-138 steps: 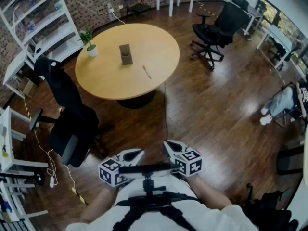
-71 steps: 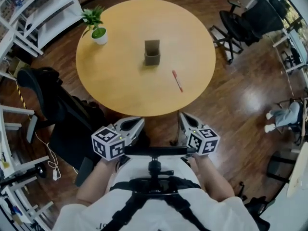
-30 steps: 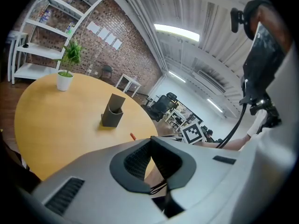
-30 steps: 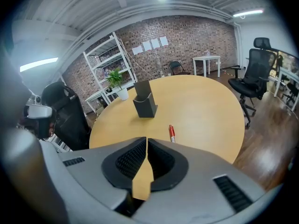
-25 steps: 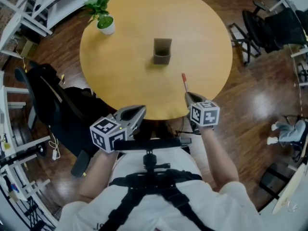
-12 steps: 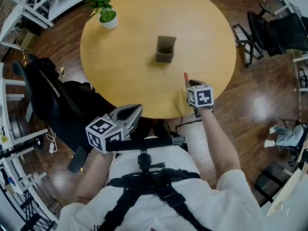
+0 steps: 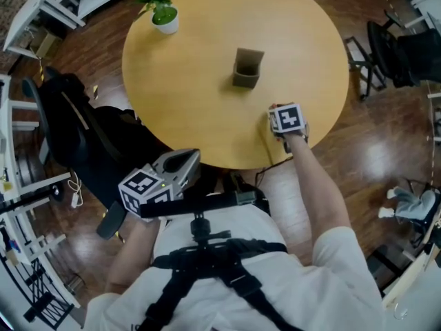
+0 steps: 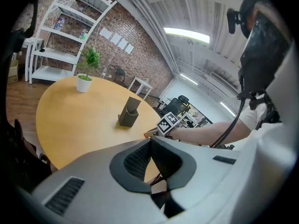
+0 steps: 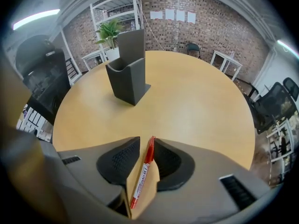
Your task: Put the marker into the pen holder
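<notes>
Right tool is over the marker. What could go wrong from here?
1. The jaws of the right tool are opening with the marker lying slanted between them; closing could pinch it off-centre, so it swivels.
2. It lies near the edge of the table; a nudge might roll it off.
3. The pen holder has a narrow mouth; a tilted marker could catch its rim.

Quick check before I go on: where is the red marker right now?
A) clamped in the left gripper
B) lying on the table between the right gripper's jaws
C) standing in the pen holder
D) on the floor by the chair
B: the right gripper view shows the marker flat on the table in the gap of the right gripper, whose jaws are opening; the pen holder stands farther ahead.
</notes>
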Action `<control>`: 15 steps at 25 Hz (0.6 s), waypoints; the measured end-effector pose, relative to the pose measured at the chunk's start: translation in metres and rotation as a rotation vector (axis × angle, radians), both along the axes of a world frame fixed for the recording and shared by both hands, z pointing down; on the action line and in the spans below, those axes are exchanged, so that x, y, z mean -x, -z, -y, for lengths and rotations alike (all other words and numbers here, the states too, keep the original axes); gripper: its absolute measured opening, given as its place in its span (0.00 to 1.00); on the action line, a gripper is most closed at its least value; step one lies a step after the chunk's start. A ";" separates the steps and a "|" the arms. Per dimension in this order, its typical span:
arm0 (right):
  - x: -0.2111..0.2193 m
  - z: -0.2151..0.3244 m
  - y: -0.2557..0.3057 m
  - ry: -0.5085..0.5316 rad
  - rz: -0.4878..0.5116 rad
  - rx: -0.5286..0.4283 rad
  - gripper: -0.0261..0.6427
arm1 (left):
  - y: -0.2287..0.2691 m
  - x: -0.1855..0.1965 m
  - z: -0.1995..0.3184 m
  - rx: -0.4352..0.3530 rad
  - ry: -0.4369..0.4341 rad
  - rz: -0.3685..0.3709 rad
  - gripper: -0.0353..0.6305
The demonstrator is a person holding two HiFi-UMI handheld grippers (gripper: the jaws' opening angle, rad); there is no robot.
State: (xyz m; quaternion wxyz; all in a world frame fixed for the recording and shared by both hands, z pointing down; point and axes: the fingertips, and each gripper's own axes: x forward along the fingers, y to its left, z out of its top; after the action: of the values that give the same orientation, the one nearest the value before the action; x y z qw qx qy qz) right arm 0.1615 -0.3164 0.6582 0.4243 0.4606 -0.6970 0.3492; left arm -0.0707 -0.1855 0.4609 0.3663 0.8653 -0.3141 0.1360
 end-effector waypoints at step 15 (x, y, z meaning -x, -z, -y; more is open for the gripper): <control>-0.003 0.020 -0.015 0.044 -0.005 0.030 0.14 | 0.009 -0.005 0.002 -0.006 0.016 0.014 0.05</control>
State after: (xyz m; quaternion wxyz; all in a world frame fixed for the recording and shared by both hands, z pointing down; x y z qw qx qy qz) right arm 0.1649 -0.3364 0.6730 0.4407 0.4396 -0.7005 0.3491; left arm -0.0655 -0.1880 0.4515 0.3626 0.8628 -0.3238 0.1384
